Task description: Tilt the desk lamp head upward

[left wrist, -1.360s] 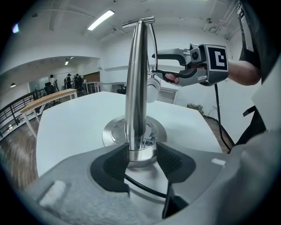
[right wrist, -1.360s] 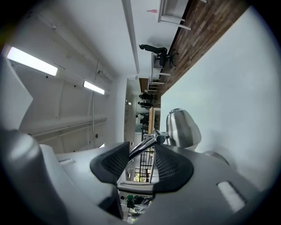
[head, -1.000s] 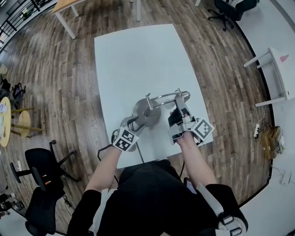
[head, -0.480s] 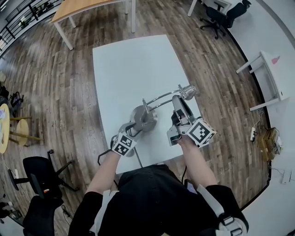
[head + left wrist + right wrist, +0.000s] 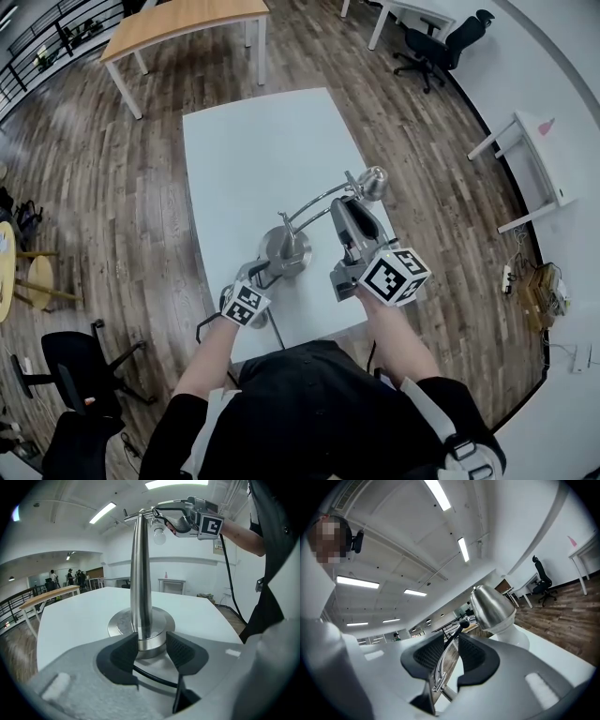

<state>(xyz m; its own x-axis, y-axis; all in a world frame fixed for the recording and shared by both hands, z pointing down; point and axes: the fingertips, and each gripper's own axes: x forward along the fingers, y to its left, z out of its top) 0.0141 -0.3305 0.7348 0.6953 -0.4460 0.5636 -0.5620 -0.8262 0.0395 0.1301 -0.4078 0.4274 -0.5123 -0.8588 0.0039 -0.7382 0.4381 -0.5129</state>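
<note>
Left fingers [image 5: 123, 654]: seen from the left gripper view, clamped on the foot of the lamp post [image 5: 140, 573], one pad on each side, just above the round lamp base [image 5: 119, 624].
Left gripper [image 5: 151, 644]: my anchor, pinning the lamp down on the white table [image 5: 75, 616].
Black cable [image 5: 154, 679]: runs under my left pads, close to the base.
Bulb [image 5: 160, 535]: points downward at the top of the post, right beside my right gripper [image 5: 171, 524].
Right fingers [image 5: 429, 656]: in the right gripper view they have just been closing. The thin lamp arm [image 5: 440, 672] runs between the pads, which look pressed on it.
Lamp head [image 5: 491, 607]: just past my right fingertips, a silver shade with a pale rim. I hold the arm behind it, not the shade.
Head view: the lamp stands near my edge of the table. The base is at my left gripper, and the arm arches over to the head at my right.
Risk, slip: the arm is thin, smooth metal, so if I twist it the pads may slide along it.
Risk, wrong joint: lifting from the arm may raise the whole arm while the head keeps facing down.
Risk, tipping: if my left grip loosens while I pull up, the base could lift or skid toward the table edge.
Risk, cable: it could snag under my left pads.
</note>
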